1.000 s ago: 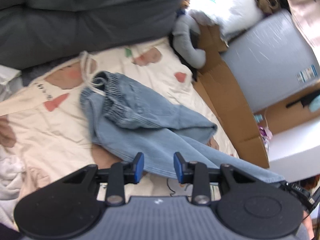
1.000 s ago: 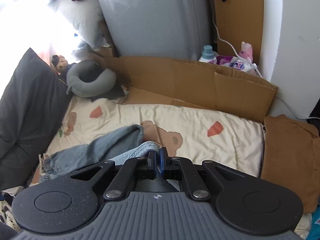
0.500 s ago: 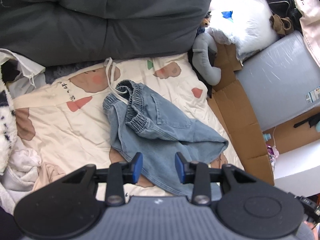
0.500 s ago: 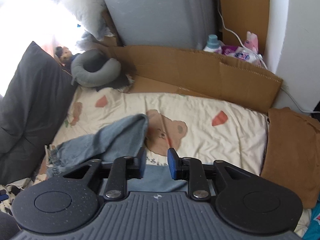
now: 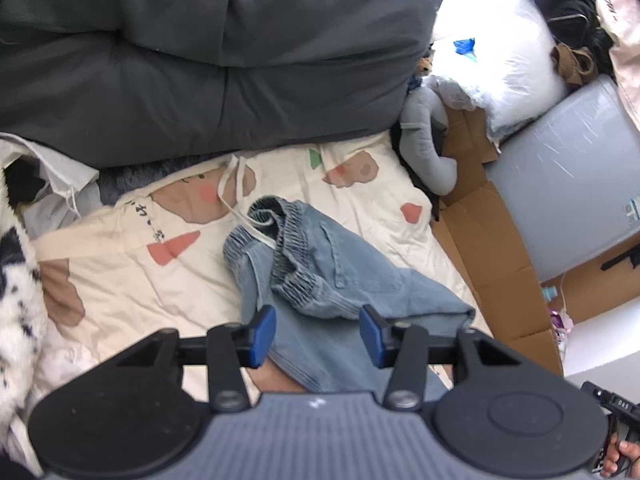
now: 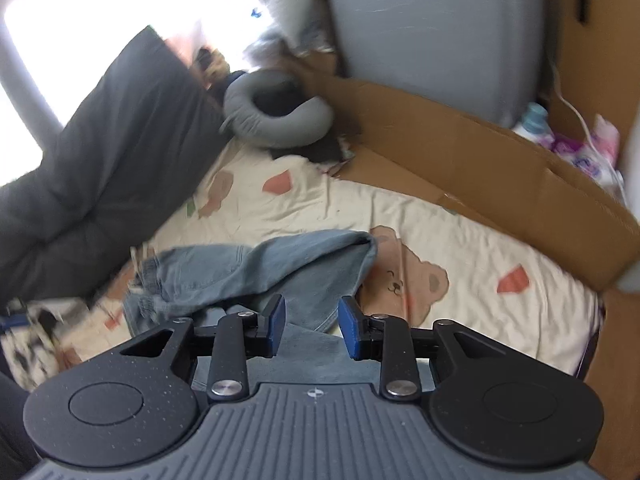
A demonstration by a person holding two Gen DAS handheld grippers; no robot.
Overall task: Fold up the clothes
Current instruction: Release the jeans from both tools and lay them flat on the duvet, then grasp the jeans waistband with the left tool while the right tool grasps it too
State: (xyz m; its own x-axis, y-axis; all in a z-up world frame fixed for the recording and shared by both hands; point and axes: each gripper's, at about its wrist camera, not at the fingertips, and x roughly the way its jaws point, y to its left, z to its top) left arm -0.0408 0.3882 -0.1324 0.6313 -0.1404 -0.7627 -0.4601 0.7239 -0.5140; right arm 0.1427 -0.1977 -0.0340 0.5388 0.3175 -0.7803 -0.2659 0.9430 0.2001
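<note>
Light blue denim pants [image 5: 320, 276] lie crumpled on a cream bedsheet [image 5: 120, 280] printed with bears, elastic waistband and white drawstring toward the dark cushions. My left gripper [image 5: 317, 334] hovers open above the lower part of the pants, nothing between its blue pads. In the right wrist view the same pants [image 6: 256, 268] lie folded over themselves, one leg end beside a bear print. My right gripper [image 6: 312, 330] is open just over the near edge of the denim, holding nothing.
Dark grey cushions [image 5: 200, 52] border the bed. A grey neck pillow [image 6: 276, 120] sits at the corner. Flattened cardboard [image 6: 480, 160] lines the bed's side, with a grey mattress [image 6: 432, 24] and bottles [image 6: 532, 120] behind. A brown cloth [image 6: 616, 360] and a spotted white fabric [image 5: 16, 304] lie at the edges.
My right gripper went from shut on the pants leg to open, releasing it onto the bed. Both grippers have pulled back, and the pants now lie still.
</note>
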